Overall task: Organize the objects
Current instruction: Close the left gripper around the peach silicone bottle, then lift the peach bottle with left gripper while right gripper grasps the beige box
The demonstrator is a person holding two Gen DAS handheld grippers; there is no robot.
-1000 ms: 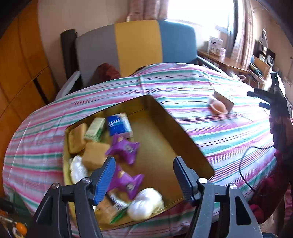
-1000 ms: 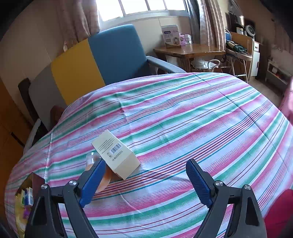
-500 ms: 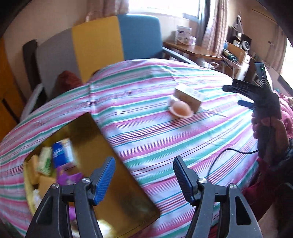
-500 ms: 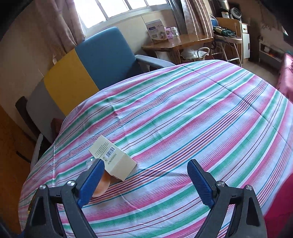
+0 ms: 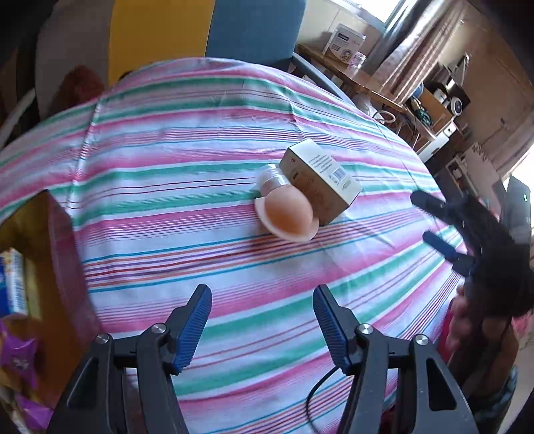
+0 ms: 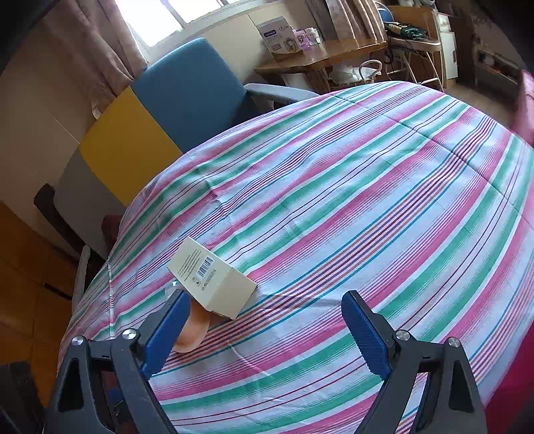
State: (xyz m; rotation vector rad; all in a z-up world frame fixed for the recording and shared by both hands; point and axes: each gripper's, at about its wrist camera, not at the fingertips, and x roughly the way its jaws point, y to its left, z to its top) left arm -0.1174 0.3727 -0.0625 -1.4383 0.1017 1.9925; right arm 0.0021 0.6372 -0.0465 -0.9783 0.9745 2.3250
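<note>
Striped pink, green and white cloth covers the round tabletop (image 5: pixel 187 157), with a blue and yellow chair (image 5: pixel 207 26) beyond its far edge. From the left wrist view, the left hand-held gripper (image 5: pixel 262 325) hangs over bare cloth with nothing between its jaws, which are closing. A cream carton (image 5: pixel 320 178) lies ahead of it, a peach-coloured cup (image 5: pixel 288 215) touching its near side. At the left edge sits a golden tray (image 5: pixel 33 267) holding packets. The right hand-held gripper (image 5: pixel 434 223) shows at the right.

From the right wrist view, the right hand-held gripper (image 6: pixel 263 329) is released and empty; the carton (image 6: pixel 213 278) lies just beyond its left finger, which partly hides the cup (image 6: pixel 195 329). Since cup and carton touch, a grab at one may nudge or tip the other, and closing too early would miss both.
</note>
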